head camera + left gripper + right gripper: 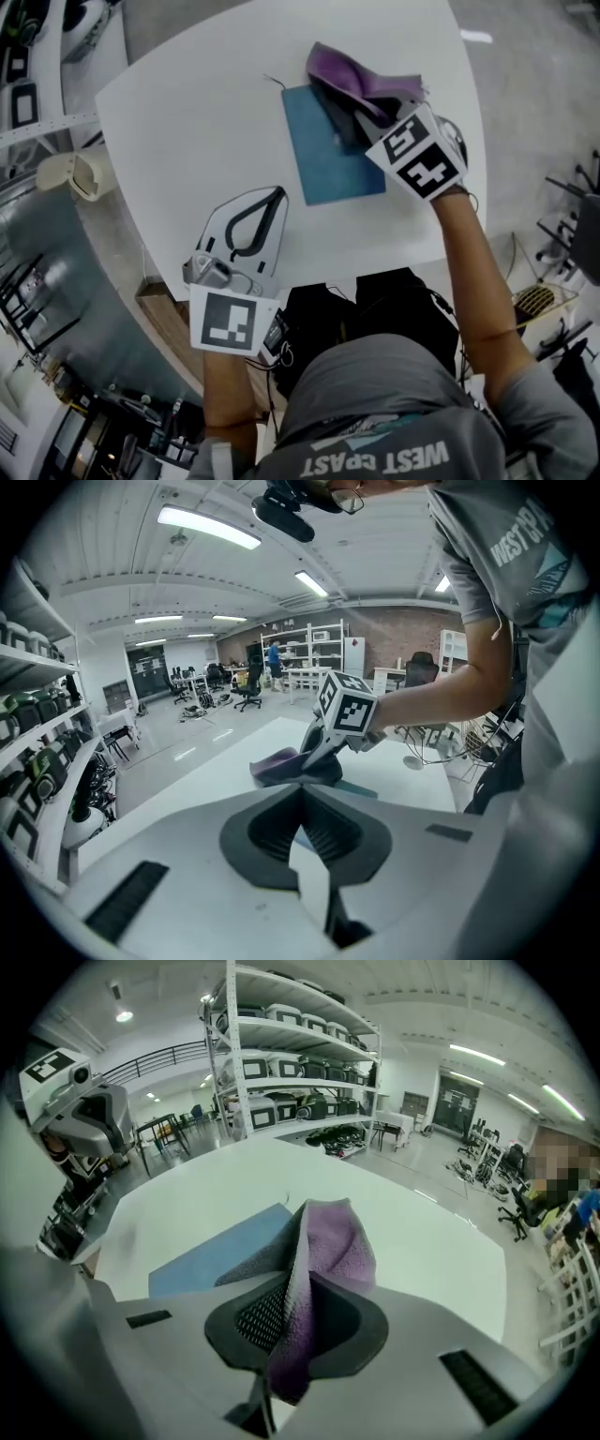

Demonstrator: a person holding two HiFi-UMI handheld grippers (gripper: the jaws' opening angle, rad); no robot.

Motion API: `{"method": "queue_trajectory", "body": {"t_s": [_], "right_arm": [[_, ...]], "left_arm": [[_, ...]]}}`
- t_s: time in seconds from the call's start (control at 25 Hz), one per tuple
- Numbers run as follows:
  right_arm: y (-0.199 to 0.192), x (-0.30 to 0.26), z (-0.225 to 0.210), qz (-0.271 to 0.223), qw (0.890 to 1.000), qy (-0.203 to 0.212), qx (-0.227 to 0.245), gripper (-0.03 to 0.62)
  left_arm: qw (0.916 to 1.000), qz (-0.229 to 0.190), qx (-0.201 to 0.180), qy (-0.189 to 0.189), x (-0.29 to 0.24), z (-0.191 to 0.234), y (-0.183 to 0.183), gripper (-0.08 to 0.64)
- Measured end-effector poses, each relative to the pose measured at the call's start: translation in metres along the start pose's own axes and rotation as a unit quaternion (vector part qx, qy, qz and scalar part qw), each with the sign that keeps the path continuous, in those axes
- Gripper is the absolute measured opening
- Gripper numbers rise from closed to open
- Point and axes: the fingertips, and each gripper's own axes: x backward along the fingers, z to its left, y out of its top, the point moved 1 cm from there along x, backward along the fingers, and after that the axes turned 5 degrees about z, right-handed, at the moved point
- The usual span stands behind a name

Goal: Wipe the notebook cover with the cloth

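Note:
A blue notebook [323,155] lies flat on the round white table [187,112], right of the middle. My right gripper [349,114] is over the notebook's far right part, shut on a purple cloth [354,77] that bunches up past the book's far edge. In the right gripper view the cloth [333,1241] stands folded between the jaws, with the notebook [220,1251] just beyond to the left. My left gripper [277,193] rests low over the table's near side, left of the notebook, shut with nothing in it. From the left gripper view, the right gripper [323,752] and cloth [277,761] show ahead.
The table's near edge [309,277] runs just in front of the person's body. Shelving and gear [37,84] stand off the table's left side, and racks of bins [291,1063] fill the room behind. Chairs and cables [562,281] sit to the right.

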Motion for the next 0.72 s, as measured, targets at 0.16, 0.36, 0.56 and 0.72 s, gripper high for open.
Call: {"method": "queue_trajectory", "body": {"t_s": [0.16,0.36,0.56,0.72], "right_arm": [[0.019,-0.012,0.018,-0.003,0.999,0.02,0.038,0.06],[0.054,-0.033,0.046,-0.015,0.996,0.045,0.078,0.06],[0.072,-0.044,0.062,-0.017,0.993,0.055,0.1,0.06],[0.071,-0.046,0.054,-0.015,0.996,0.047,0.075,0.06]], "left_arm": [[0.9998,0.003,0.013,0.012,0.004,-0.002,-0.007,0.002],[0.9989,0.006,0.033,0.033,0.02,0.002,-0.025,0.002],[0.998,0.009,0.043,0.046,0.034,0.005,-0.039,0.003],[0.9977,0.01,0.047,0.048,0.043,0.015,-0.048,0.002]]}}
